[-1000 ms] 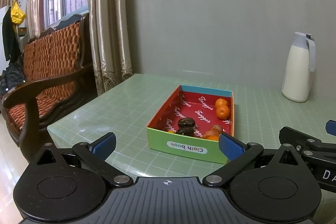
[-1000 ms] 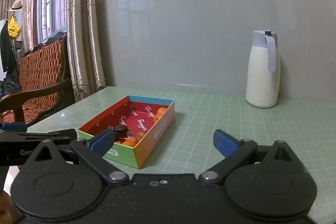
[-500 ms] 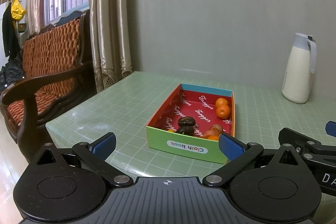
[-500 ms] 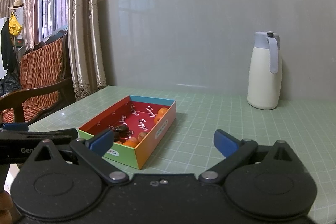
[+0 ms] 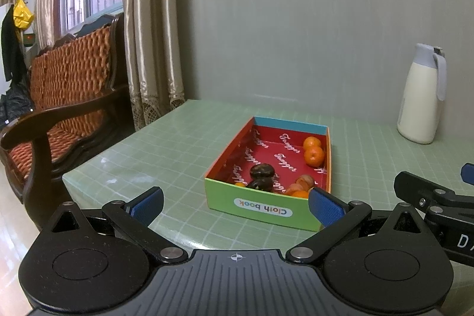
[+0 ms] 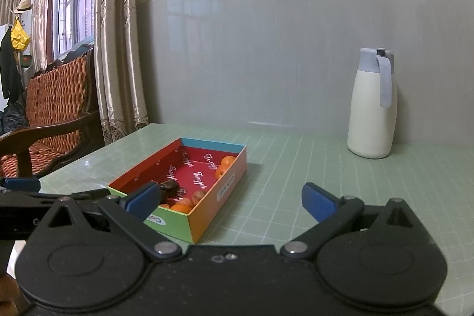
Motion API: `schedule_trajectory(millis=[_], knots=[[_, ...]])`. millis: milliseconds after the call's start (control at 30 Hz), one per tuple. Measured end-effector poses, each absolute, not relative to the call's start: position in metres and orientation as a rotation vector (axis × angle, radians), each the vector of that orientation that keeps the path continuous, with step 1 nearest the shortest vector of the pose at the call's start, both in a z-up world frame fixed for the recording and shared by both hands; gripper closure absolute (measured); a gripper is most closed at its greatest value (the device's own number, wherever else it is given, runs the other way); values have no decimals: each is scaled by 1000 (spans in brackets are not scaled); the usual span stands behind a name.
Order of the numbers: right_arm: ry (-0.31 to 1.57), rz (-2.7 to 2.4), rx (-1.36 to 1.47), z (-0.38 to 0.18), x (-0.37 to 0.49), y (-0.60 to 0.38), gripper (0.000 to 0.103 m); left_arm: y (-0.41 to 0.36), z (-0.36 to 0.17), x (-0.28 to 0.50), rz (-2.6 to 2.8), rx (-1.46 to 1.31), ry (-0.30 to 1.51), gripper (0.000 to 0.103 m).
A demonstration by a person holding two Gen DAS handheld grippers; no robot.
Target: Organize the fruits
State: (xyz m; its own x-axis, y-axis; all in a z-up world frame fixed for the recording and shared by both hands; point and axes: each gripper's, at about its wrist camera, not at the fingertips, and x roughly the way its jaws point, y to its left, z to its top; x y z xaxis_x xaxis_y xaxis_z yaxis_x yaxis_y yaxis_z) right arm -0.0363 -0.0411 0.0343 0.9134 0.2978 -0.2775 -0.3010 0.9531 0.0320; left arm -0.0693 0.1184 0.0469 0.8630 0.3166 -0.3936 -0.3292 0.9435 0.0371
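Observation:
A shallow cardboard box [image 5: 260, 208] with a red inside and a green "Cloth book" front stands on the green tiled table [image 5: 166, 144]. It holds two oranges [image 5: 313, 154] at the far right, two dark brown fruits [image 5: 261, 171] near the front, and several small orange and brown fruits [image 5: 300, 187] at the front right. The box also shows in the right wrist view [image 6: 220, 194]. My left gripper [image 5: 236, 205] is open and empty, just short of the box front. My right gripper [image 6: 229, 200] is open and empty, to the right of the box.
A white thermos jug [image 6: 372, 105] with a grey lid stands at the back right against the grey wall. A wooden sofa [image 5: 59, 96] with orange cushions stands left of the table, with curtains [image 5: 148, 28] behind it. The table's left edge is close to the box.
Both grippers have risen or tilted very slightly; the scene sits a touch lower in view. Nothing was grasped or moved.

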Motion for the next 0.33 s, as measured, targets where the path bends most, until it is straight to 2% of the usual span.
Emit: schedule_trajectory(millis=[333], knots=[[278, 308, -9, 35, -33, -41, 0, 124, 46, -68, 319, -64, 395, 0]])
